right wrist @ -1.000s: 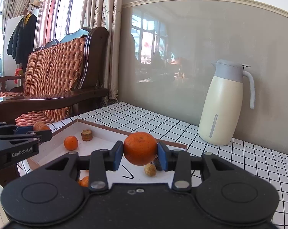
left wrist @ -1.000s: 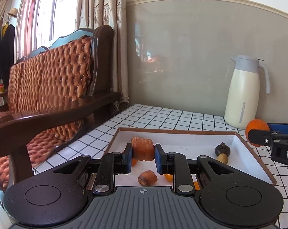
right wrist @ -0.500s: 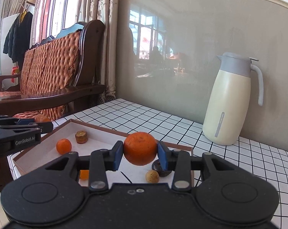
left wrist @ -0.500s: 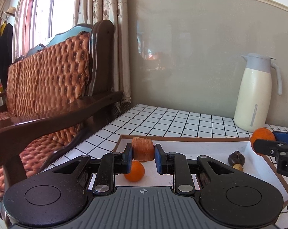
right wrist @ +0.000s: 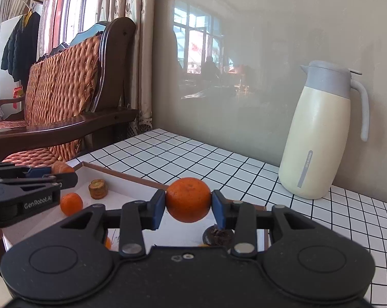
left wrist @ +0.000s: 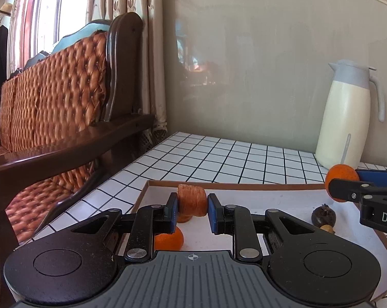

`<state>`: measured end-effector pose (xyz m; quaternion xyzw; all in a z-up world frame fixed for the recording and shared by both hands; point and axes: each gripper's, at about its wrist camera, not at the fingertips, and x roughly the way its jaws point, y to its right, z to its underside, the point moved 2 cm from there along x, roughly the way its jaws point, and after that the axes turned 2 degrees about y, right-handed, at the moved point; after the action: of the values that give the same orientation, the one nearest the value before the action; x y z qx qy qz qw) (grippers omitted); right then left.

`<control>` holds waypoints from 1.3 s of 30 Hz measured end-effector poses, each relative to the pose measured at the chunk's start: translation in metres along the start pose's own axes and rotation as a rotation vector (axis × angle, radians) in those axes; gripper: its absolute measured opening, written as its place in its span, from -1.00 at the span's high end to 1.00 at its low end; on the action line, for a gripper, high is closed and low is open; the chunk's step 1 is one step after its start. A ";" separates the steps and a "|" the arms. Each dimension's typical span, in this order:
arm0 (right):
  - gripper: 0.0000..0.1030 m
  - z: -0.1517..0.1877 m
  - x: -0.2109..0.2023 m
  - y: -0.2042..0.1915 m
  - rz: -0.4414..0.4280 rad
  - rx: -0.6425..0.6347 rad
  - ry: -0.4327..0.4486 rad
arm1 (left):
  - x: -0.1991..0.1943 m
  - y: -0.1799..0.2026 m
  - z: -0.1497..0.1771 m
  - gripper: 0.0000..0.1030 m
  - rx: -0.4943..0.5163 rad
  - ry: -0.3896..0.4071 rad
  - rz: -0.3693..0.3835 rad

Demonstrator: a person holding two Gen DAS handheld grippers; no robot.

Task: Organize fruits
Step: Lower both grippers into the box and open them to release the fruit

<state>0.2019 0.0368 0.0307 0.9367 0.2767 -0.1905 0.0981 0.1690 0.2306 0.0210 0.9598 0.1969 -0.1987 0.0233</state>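
Clamping a ridged orange-brown fruit in the left gripper at frame centre and gripping a mandarin in the right gripper, both lifted above the tray, likely for sorting.

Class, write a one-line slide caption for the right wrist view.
Right gripper clamps a round orange tangerine above a white brown-rimmed tray.

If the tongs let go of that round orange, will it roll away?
Probably a little. The orange looks nearly round, so it would likely roll once the right tongs release it. The shallow tray below has a raised rim that should stop it. Its skin looks firm and dimpled, so it probably will not slip from the pads.
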 end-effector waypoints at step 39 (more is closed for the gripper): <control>-0.88 0.001 0.020 0.034 0.099 0.060 0.018 | 0.023 0.002 0.001 -1.00 0.012 0.016 -0.036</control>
<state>0.2360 0.0180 0.0242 0.9535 0.2250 -0.1854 0.0770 0.1882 0.2371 0.0110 0.9578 0.2132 -0.1926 0.0125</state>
